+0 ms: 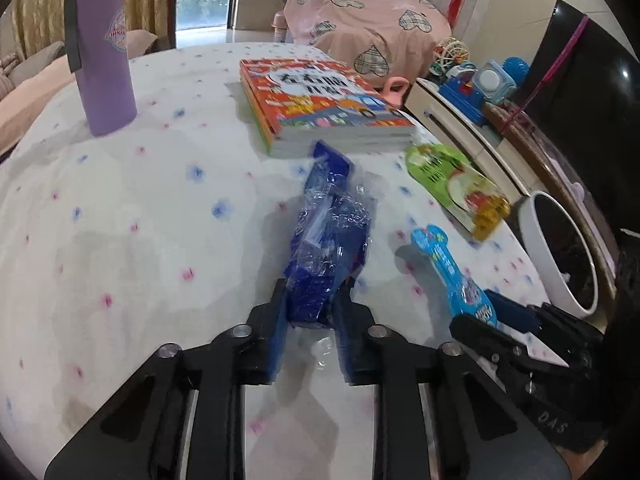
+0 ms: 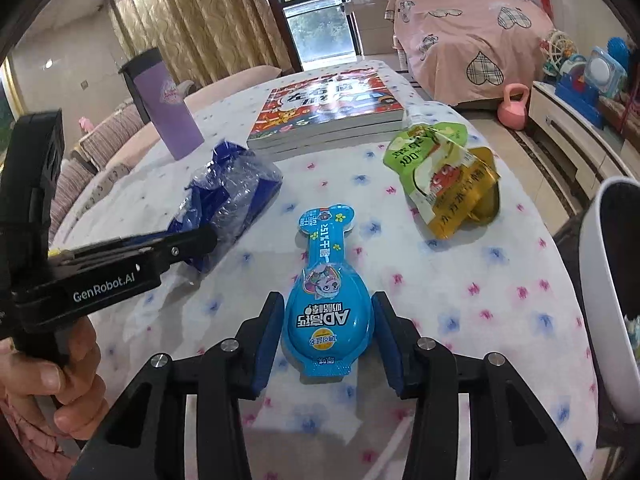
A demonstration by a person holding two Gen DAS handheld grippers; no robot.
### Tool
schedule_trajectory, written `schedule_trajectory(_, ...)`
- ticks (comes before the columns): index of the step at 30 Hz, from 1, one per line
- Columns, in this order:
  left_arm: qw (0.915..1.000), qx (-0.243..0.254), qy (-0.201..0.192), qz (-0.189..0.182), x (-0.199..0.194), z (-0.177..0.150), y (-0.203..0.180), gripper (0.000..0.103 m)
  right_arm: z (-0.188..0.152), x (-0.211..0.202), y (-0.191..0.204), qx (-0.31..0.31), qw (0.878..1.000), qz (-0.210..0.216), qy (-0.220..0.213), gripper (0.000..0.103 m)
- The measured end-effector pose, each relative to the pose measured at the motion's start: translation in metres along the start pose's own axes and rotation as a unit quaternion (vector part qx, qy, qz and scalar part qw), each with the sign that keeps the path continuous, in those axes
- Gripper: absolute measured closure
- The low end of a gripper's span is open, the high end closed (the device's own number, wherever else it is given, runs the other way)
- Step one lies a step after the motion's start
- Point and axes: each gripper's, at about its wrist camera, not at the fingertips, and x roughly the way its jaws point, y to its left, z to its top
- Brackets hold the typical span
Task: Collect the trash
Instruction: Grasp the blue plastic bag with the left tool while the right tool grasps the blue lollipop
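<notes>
A crumpled blue and clear plastic wrapper point(image 1: 328, 236) lies on the table; my left gripper point(image 1: 314, 292) is shut on its near end. It also shows in the right wrist view point(image 2: 228, 196). A light-blue bone-shaped snack pack point(image 2: 328, 300) lies flat on the cloth. My right gripper point(image 2: 326, 312) is open, with one finger on each side of the pack's wide end, not touching it. The pack also shows in the left wrist view point(image 1: 452, 276). A green and yellow pouch point(image 2: 444, 176) lies further right, beside the books; it also shows in the left wrist view point(image 1: 456, 188).
A white bin point(image 2: 608, 300) with a dark inside stands off the table's right edge, also in the left wrist view point(image 1: 560, 248). A stack of books point(image 2: 328, 116) and a purple tumbler point(image 2: 168, 112) stand at the back of the flowered tablecloth point(image 2: 460, 280).
</notes>
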Motion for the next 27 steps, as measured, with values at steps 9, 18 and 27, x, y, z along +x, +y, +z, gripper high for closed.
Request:
schedule_trajectory(9, 0.9994, 0.004, -0.007, -0.034, -0.032, -0.032, -0.028, 0.084, -0.018, -0.039, -0.011, 0.028, 0.999, 0.021, -0.023, 0.058)
schedule_trajectory(18, 0.9978, 0.039, -0.013, -0.053, -0.053, -0.046, -0.07, 0.084, -0.037, -0.082, -0.03, 0.057, 0.997, 0.019, -0.055, 0.057)
schedule_trajectory(27, 0.9949, 0.072, -0.018, -0.068, -0.063, -0.051, -0.109, 0.084, -0.055, -0.111, -0.054, 0.085, 0.993, 0.006, -0.079, 0.057)
